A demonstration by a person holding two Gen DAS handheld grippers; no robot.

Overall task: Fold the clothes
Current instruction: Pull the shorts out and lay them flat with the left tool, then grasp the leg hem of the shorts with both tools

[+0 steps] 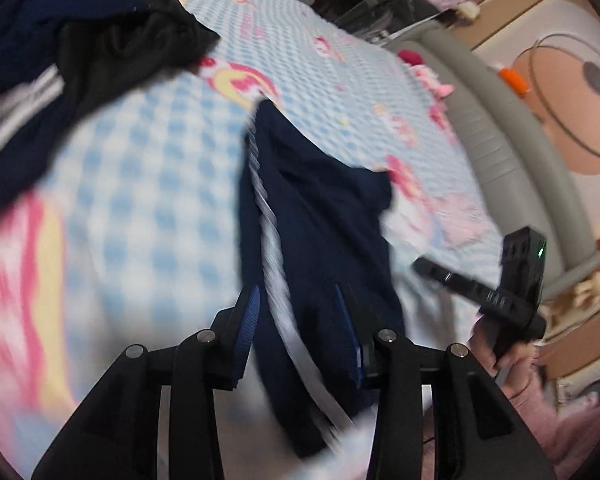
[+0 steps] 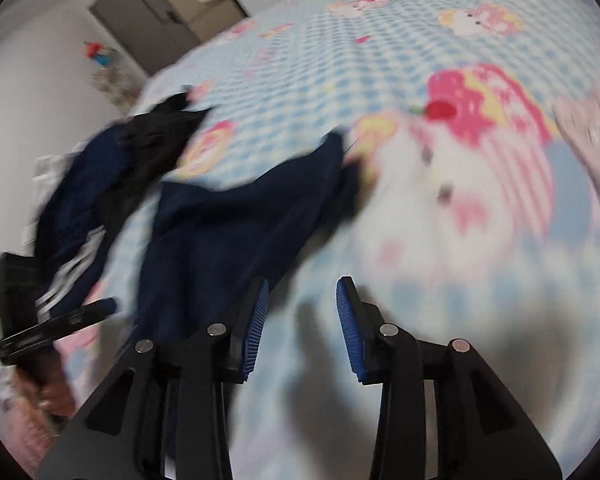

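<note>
the left gripper (image 1: 296,312) has its ribbed blue pads (image 1: 249,320) partly apart, with soft navy trousers (image 1: 320,216) lying between them; whether the pads press the cloth cannot be told through the blur. a white side stripe (image 1: 274,248) runs along the trousers. the right gripper (image 2: 302,320) stands partly open and empty, the trousers (image 2: 220,216) just left of its fingers, spread limp on a blue checked sheet (image 2: 340,60). beyond lies a dark clothes pile (image 1: 80,40).
</note>
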